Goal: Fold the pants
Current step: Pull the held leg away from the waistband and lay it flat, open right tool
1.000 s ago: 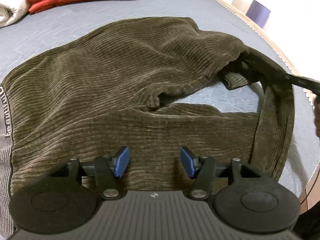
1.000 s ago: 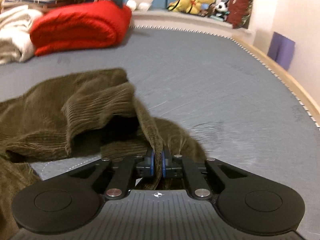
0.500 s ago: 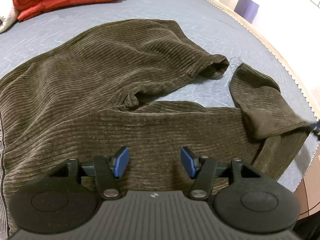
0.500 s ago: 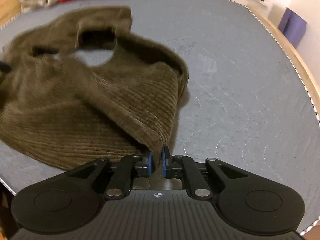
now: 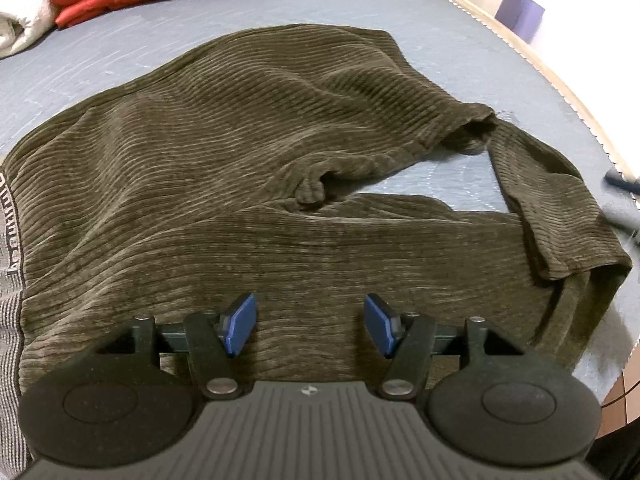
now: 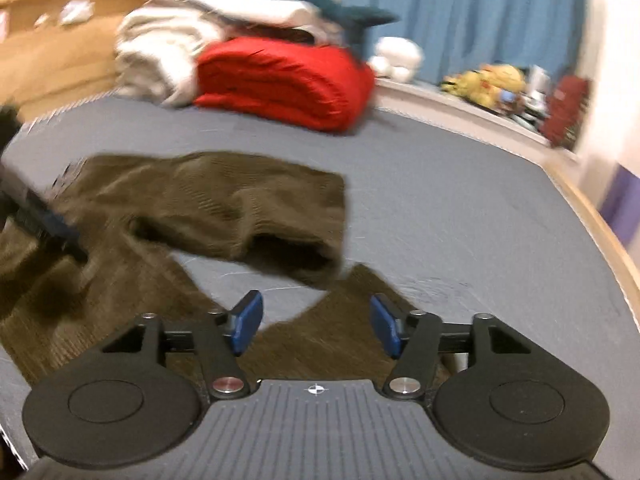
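Observation:
Olive corduroy pants (image 5: pixel 248 168) lie spread on a grey-blue bed (image 5: pixel 160 44), waistband at the left, legs running right. The near leg's end (image 5: pixel 560 216) is folded back over itself at the right. My left gripper (image 5: pixel 310 324) is open and empty, hovering over the near leg. My right gripper (image 6: pixel 316 324) is open and empty, just above the near leg's folded end (image 6: pixel 320 340); the far leg's cuff opening (image 6: pixel 288 252) lies ahead of it. The right wrist view is blurred.
A folded red blanket (image 6: pixel 284 80) and white bedding (image 6: pixel 160 60) lie at the bed's far end. A wooden bed edge (image 6: pixel 600 224) runs along the right. Plush toys (image 6: pixel 488 84) sit on a ledge by the blue curtain (image 6: pixel 460 12).
My right gripper has opened and let go of the near leg's end, which now lies folded back on the bed. The left gripper has stayed open over the pants.

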The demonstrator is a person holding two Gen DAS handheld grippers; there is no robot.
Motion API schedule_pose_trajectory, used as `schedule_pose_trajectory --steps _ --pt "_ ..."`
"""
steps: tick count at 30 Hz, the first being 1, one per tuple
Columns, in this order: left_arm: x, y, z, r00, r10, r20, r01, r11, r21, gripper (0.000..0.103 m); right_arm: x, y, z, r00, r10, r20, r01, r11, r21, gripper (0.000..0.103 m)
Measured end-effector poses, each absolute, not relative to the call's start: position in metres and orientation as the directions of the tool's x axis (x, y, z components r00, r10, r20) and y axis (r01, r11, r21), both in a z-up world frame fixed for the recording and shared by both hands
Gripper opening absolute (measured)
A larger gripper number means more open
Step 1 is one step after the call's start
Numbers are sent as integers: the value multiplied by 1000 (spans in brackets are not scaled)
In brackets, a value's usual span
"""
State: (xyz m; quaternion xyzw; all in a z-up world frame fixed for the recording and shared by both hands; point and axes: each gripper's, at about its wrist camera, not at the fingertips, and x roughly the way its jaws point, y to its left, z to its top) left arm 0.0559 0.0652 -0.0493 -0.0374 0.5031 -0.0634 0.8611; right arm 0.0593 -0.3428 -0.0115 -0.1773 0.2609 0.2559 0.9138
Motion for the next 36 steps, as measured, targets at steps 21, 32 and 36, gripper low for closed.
schedule_pose_trajectory --steps 21,32,36 --pt "71 36 -49 473 -178 -863 114 984 -140 69 79 -420 15 834 208 -512 -308 944 -118 14" --pt "68 14 -45 476 -201 -856 148 978 -147 71 33 -688 -65 363 -462 -809 899 402 174 31" --pt "68 16 -45 478 -194 -857 137 980 -146 71 35 -689 -50 491 -494 -717 849 457 265 50"
